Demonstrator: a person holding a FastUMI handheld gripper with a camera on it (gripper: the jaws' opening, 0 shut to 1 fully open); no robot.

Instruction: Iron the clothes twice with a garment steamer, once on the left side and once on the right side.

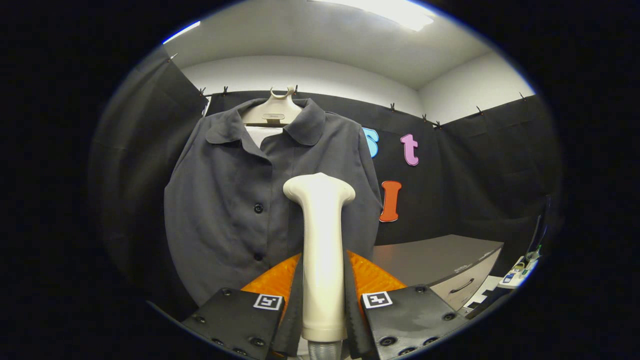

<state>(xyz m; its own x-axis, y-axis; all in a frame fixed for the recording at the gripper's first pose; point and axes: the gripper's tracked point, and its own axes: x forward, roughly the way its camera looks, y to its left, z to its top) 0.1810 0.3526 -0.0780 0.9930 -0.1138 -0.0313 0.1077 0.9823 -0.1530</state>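
Observation:
A dark grey buttoned shirt [225, 200] hangs on a cream hanger [272, 114] against the black cloth wall. My gripper [324, 295] is shut on the cream handle of the garment steamer [322, 240], both fingers pressing its sides. The steamer stands upright between the fingers. Its wide head [319, 187] sits against the shirt's right half, just right of the button line, at about chest height. The shirt's lower right part is hidden behind the steamer and the fingers.
A grey cabinet [440, 260] with a drawer handle stands to the right of the shirt, below the wall. Small items lie on a surface at the far right [520, 272]. Black cloth walls close in on the left and right.

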